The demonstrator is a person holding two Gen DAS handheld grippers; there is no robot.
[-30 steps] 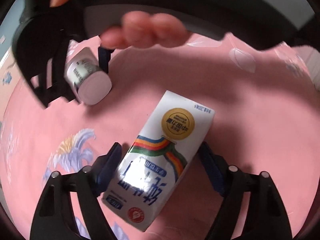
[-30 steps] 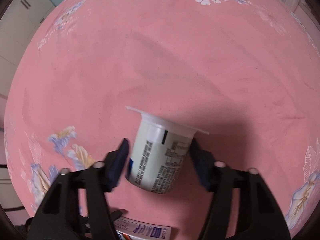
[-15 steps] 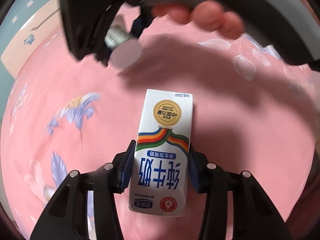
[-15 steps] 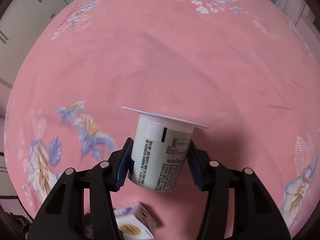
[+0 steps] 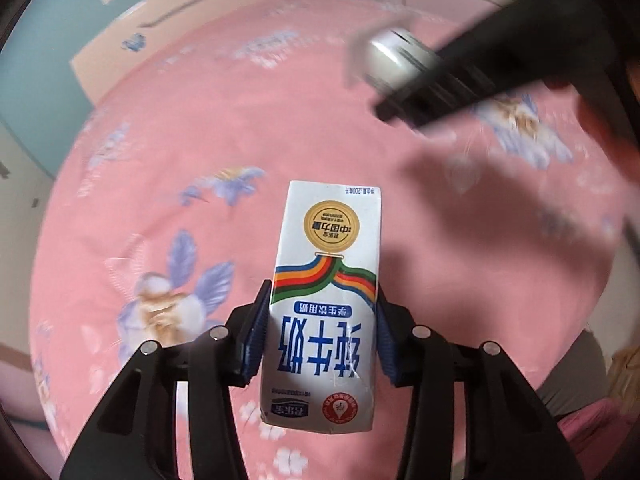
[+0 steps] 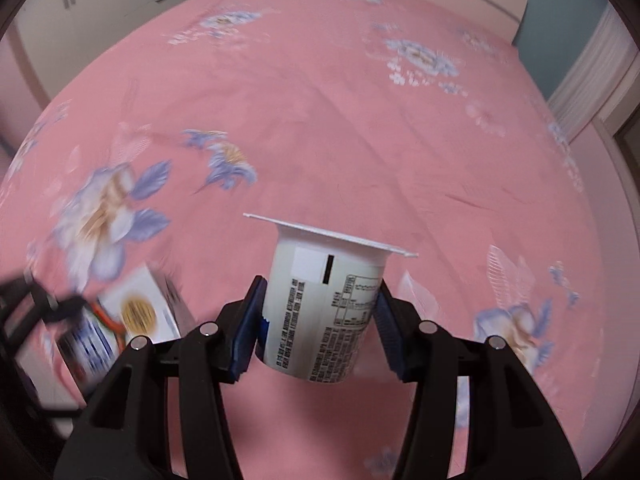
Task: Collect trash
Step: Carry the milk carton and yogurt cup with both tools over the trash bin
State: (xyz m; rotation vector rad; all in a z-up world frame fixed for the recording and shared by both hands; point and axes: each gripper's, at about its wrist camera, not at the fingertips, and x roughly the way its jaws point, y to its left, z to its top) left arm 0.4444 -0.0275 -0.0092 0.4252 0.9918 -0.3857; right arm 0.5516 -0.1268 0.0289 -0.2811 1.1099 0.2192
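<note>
Pink flowered bedspread (image 5: 192, 128) fills the background. Above it, the left gripper (image 5: 322, 336) is clamped on a milk carton (image 5: 326, 300), and the right gripper (image 6: 320, 320) on a white yogurt cup (image 6: 324, 300).

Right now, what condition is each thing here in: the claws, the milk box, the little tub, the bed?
Left claw: shut on the milk carton.
Milk carton: held clear of the bed, label upside down to the camera.
Right claw: shut on the yogurt cup.
Yogurt cup: held by its sides, rim end pointing away, tilted.
Bedspread: pink, floral, spread flat.
</note>
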